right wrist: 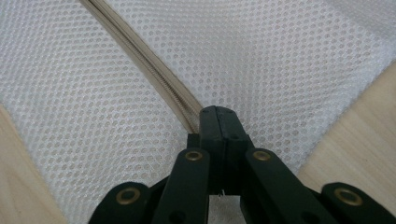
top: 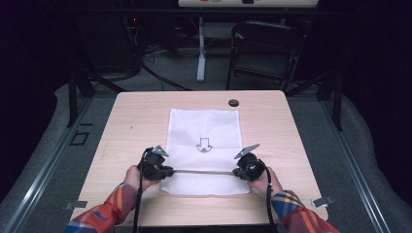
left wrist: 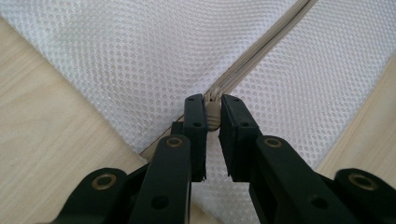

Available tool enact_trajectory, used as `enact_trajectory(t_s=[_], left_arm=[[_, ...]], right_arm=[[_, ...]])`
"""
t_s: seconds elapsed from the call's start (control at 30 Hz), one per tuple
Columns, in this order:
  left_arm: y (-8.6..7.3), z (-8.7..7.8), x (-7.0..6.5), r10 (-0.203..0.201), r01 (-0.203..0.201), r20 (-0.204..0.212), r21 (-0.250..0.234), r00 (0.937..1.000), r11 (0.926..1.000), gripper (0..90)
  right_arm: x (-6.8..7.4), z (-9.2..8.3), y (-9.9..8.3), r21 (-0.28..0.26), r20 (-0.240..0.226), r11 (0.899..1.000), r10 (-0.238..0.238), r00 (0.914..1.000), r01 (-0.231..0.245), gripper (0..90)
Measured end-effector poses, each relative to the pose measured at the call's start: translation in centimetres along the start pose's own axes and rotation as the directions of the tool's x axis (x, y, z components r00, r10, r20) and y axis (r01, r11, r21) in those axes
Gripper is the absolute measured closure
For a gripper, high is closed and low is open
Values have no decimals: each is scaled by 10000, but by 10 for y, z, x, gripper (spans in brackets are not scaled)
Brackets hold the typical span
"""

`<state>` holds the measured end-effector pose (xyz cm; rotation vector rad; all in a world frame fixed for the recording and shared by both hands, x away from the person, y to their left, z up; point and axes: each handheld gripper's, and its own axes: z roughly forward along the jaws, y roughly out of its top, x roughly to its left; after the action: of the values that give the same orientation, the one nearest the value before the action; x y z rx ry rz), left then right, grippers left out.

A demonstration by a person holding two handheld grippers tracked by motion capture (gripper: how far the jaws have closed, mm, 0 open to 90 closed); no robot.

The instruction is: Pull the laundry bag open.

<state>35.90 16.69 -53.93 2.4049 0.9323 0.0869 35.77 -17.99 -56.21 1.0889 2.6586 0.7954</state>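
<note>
A white mesh bag (top: 204, 131) lies flat in the middle of the wooden table (top: 131, 126), with a black arrow mark on it. A beige zipper (top: 204, 171) runs across its near end. My left gripper (top: 171, 171) is at the zipper's left end, and in the left gripper view it (left wrist: 213, 112) is shut on the beige zipper slider (left wrist: 213, 119). At the zipper's right end is my right gripper (top: 235, 172). In the right gripper view its jaws (right wrist: 218, 114) are pressed together on the end of the zipper tape (right wrist: 154, 65). The bag's mesh (right wrist: 93, 116) lies under both.
A small black round cap (top: 233, 103) sits near the table's far edge. Beyond the table stand a dark folding chair (top: 262, 48) and a white desk leg (top: 200, 48). Bare wood shows on both sides of the bag.
</note>
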Motion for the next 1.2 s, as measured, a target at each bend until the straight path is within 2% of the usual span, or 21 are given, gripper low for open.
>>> enact_trajectory(t_s=[0.27, 0.3, 0.43, 0.6, 0.77, 0.9, 0.97, 1.2], left_arm=[[-7, -6, 6, -338, 338, 27, -62, 9994, 9994, 811], [-7, -6, 6, -275, 275, -102, -29, 9996, 9996, 810], [-10, -8, 8, -380, 380, -132, -11, 9992, 9993, 810], [-16, -13, 13, -678, 679, -275, 30, 9973, 9977, 810], [-23, -16, 19, -985, 1000, -656, 201, 9930, 9948, 810], [-29, -18, 25, -1318, 1325, -438, 144, 9903, 9911, 810], [-28, -18, 24, -1214, 1226, -531, 195, 9912, 9923, 810], [-29, -16, 26, -1357, 1367, -386, 258, 9900, 9903, 809]], right_arm=[[0, 1, 0, -72, -32, 9999, 88, 10000, -88, 900], [0, 1, 0, -109, -62, 9999, 118, 9999, -118, 900], [0, 1, 0, -71, -32, 9999, 84, 10000, -84, 900], [0, 0, 0, -36, -78, 10000, 9, 10000, -9, 900], [1, 0, 1, 62, 41, 10000, 20, 10000, -20, 900], [1, 0, 1, 23, -32, 10000, 47, 10000, -47, 900], [1, 0, 1, 23, -31, 10000, 57, 10000, -57, 900], [-1, 0, -1, -67, -99, 9999, -129, 9999, 128, 900]])
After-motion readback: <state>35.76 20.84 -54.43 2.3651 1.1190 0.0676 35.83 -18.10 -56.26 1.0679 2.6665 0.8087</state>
